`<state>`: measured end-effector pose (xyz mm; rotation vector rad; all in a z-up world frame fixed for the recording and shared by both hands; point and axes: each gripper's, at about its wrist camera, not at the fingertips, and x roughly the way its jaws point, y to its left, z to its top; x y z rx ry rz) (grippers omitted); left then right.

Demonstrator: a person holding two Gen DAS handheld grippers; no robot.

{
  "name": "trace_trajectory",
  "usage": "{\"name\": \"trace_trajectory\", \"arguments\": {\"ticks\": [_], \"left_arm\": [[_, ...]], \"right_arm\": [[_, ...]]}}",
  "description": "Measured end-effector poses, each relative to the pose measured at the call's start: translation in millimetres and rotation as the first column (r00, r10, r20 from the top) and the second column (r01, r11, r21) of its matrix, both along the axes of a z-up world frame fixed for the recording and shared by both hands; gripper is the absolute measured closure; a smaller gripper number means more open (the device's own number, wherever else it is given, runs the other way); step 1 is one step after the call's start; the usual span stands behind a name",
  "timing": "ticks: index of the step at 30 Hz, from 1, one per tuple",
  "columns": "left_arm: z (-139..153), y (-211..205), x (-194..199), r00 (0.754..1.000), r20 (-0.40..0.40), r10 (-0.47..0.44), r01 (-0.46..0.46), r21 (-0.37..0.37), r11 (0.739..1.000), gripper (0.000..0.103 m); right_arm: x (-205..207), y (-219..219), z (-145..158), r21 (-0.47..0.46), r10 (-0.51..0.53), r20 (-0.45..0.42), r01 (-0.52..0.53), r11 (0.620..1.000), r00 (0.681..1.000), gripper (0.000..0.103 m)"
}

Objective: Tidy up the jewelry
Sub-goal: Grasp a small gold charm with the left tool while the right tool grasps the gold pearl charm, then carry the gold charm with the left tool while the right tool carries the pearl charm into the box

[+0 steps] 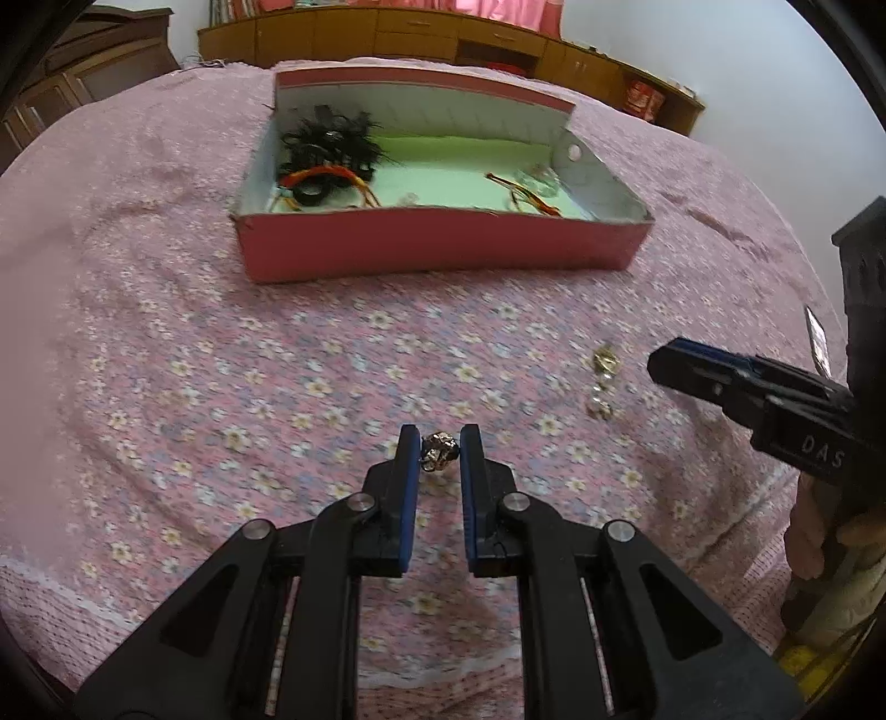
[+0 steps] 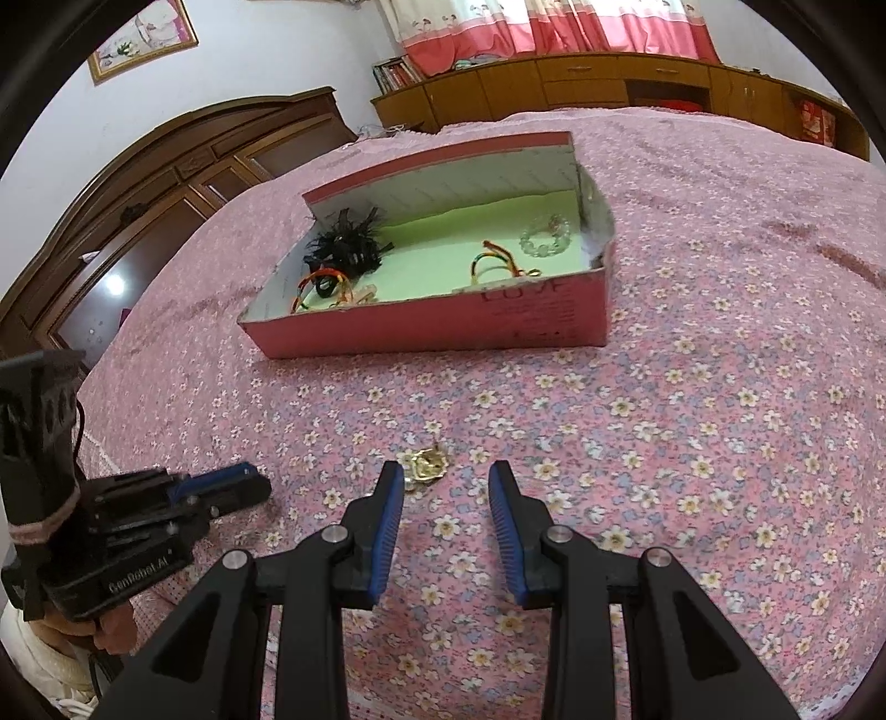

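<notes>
Pinching a small knobbly silver ornament point(image 1: 440, 451) between the ribbed blue pads, my left gripper point(image 1: 439, 450) has the piece clamped just above the bed point(image 1: 166, 360), whose pink cover is soft, slightly rumpled cloth printed with small pale flowers. The metal looks crumpled and shiny, with dark hollows.

My right gripper point(image 2: 444, 482) is released, its jaws spread wide, and a flat gold pendant point(image 2: 425, 464) with a scalloped edge lies on the cloth just inside the left pad. The left wrist view shows the same spot as a small string of glinting gold and clear pieces point(image 1: 602, 382), just beside the right gripper's black tip; whether they are joined I cannot tell. Only the left view shows the silver ornament; in the right view the left gripper appears side-on and hides its catch.

Farther off sits the box point(image 1: 443, 249), red card outside, white walls, pale green floor, with its far wall standing taller. At its left end lies a black feathery hairpiece point(image 2: 348, 243) above an orange and green woven cord bangle point(image 2: 324, 279). At the right end lies a second braided cord point(image 2: 493, 266), and the right view alone makes plain the clear bead bracelet point(image 2: 545, 235) beside it, a ring of round glassy beads. Beyond the bed run low wooden cabinets point(image 2: 609, 83) beneath pink curtains point(image 2: 554, 27).
</notes>
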<state>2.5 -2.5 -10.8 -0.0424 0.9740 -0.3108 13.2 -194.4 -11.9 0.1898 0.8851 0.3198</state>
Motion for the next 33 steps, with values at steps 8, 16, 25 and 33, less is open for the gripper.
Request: {"name": "trace_trajectory", "arguments": {"ticks": [8,16,25,33], "left_arm": [[-1,14,4,0.999,-0.005,0.035,-0.035,-0.033,0.999,0.097],[-2,16,6,0.999,-0.006,0.045,-0.046,-0.053,0.998,0.097],[1,16,6,0.999,0.006,0.049,-0.048,-0.061,0.997,0.097],[12,13,7,0.998,0.04,0.054,-0.052,-0.062,0.997,0.097]], "right_arm": [[15,14,-12,0.0,0.005,-0.055,-0.005,1.0,0.998,0.068],[24,25,-23,-0.014,0.009,-0.085,-0.01,1.0,0.996,0.067],[26,26,-26,-0.018,0.006,-0.078,-0.008,1.0,0.997,0.084],[18,17,-14,0.032,0.0,-0.035,0.001,0.999,0.999,0.084]]}}
